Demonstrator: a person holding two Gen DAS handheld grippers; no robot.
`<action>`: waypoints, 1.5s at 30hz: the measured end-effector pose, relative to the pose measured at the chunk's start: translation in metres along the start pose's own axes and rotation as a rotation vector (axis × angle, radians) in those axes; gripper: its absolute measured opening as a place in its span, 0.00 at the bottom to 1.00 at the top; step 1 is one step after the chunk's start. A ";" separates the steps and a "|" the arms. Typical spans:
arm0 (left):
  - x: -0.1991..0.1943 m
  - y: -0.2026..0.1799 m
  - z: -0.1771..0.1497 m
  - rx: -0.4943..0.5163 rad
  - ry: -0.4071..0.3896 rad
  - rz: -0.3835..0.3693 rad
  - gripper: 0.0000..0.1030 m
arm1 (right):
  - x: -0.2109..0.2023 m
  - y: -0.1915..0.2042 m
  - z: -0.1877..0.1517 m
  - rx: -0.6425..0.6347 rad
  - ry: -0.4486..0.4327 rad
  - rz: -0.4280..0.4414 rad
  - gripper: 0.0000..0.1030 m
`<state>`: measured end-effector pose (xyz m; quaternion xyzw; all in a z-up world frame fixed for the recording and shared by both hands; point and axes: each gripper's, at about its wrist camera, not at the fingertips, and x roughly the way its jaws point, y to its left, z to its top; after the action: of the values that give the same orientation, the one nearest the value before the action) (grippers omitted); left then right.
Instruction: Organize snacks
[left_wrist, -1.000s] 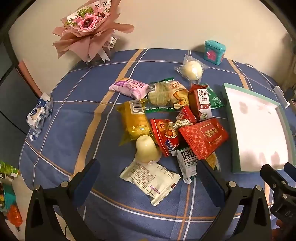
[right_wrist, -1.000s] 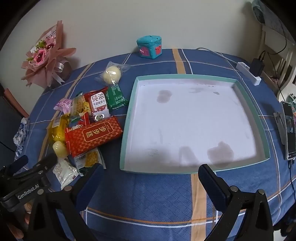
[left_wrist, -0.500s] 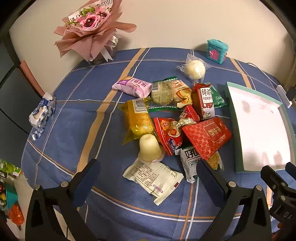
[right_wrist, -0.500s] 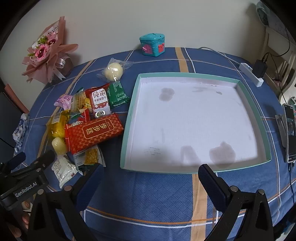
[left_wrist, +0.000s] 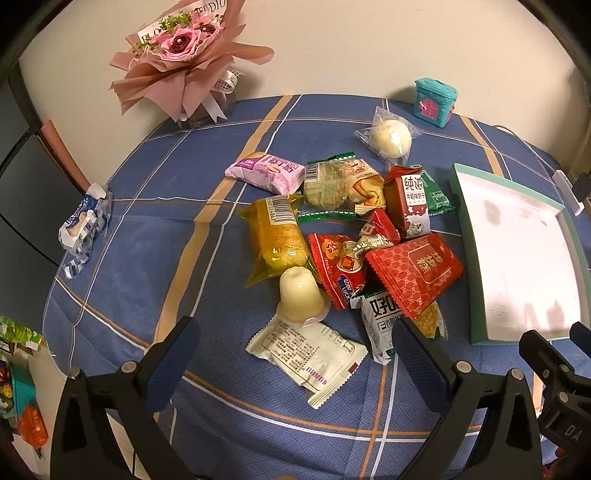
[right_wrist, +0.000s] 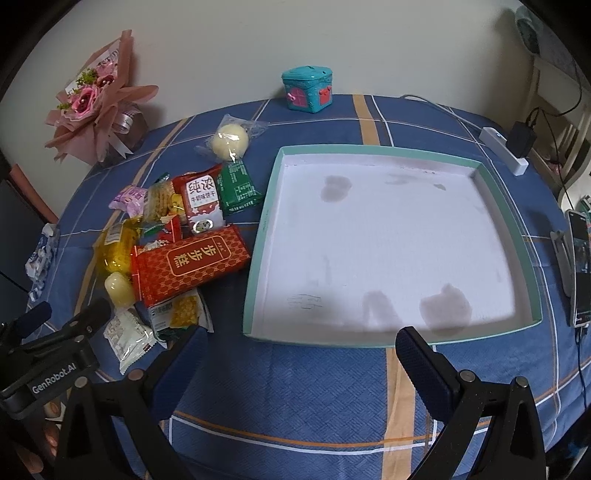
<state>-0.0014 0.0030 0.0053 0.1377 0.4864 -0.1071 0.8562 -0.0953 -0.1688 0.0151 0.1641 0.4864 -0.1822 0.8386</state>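
Above the cloth (left_wrist: 155, 236) we hold both grippers, left (left_wrist: 295, 343) and right (right_wrist: 299, 347), spread and empty; snacks (left_wrist: 343, 240) lie beside the tray (right_wrist: 524, 236).

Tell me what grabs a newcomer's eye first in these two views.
A jumbled pile of snack packets, topped by a big red packet, sits mid-table on the blue plaid cloth. Right of it lies a wide, empty teal-rimmed tray. A pink bouquet stands at the far left against the wall.
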 end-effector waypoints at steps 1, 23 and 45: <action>0.000 0.000 0.000 0.000 0.000 0.000 1.00 | 0.000 0.001 0.000 -0.001 0.000 0.000 1.00; 0.003 0.004 -0.001 -0.015 0.009 0.001 1.00 | -0.001 0.005 0.001 -0.002 -0.003 0.021 1.00; 0.013 0.020 -0.001 -0.086 0.058 0.021 1.00 | 0.007 0.019 0.001 -0.051 0.020 0.023 1.00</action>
<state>0.0105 0.0212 -0.0037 0.1087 0.5139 -0.0732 0.8478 -0.0823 -0.1538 0.0113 0.1501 0.4975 -0.1585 0.8395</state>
